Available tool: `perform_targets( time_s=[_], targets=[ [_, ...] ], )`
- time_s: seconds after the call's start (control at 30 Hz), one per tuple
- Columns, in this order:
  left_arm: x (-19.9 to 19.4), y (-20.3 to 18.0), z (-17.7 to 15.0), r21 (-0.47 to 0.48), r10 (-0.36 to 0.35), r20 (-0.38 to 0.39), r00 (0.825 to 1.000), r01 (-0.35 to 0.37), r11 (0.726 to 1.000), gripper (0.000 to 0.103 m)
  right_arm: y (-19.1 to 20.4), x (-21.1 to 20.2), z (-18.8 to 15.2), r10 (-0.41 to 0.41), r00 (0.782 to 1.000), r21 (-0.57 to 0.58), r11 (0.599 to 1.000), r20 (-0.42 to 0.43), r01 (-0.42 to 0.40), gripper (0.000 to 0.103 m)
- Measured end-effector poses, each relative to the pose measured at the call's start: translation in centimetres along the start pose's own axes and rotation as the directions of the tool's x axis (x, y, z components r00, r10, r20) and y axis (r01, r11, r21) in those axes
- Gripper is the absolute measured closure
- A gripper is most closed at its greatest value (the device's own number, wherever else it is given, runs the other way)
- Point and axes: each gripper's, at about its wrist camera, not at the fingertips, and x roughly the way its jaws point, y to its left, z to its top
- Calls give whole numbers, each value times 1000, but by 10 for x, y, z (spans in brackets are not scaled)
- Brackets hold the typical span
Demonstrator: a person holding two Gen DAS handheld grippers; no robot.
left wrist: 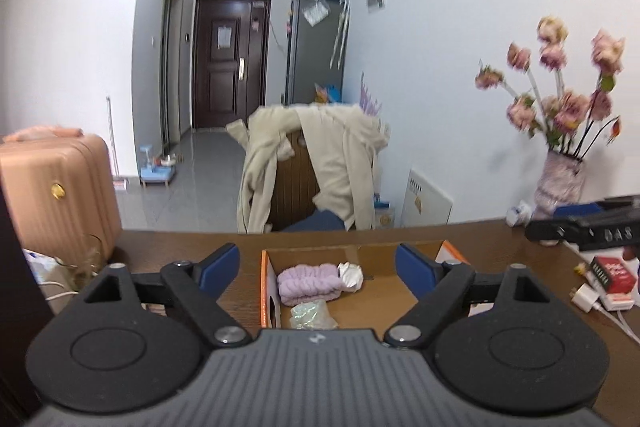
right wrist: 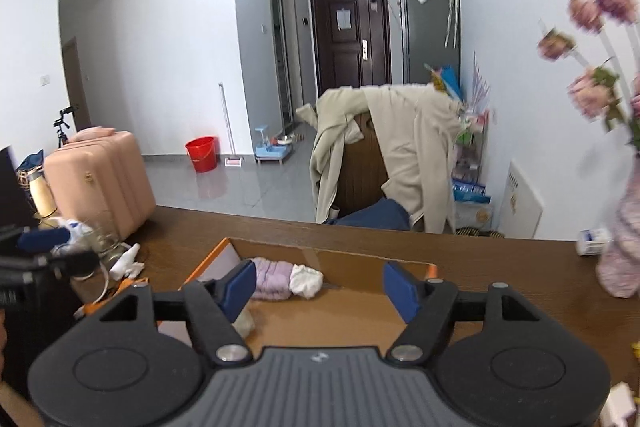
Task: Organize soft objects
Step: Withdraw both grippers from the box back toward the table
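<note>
claws: we hold the left claw (left wrist: 318,269) and right claw (right wrist: 320,289) agape, both empty
lilac cloth (left wrist: 310,283): light, limp; we pinch its bulging middle

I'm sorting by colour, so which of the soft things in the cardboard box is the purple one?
The ribbed purple headband, against the cardboard box's far wall. A white cloth bundle touches its right end, and a pale shiny pouch lies nearer the camera.
</note>
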Motion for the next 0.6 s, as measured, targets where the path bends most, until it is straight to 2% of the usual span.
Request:
perform_targets(
  time_s=[0.27,0.37,0.47,0.6],
  targets=[
    [-64,-19,-11,-13,18,48,999,-18,1000,13,3,-81,-26,-33,996,-59,998,85,38,22],
    [-93,-26,-36,-18,1,81,997,0,1000,7,10,-107,-54,-19,992,-67,997,122,27,22],
    [-117,-31,-69,-46,-51,84,995,55,997,5,17,-131,-91,14,989,-64,998,148,-5,19],
    [-149,-47,-117,-29,-88,119,989,92,995,1,29,-158,-143,38,989,-78,997,142,-27,19]
  ],
)
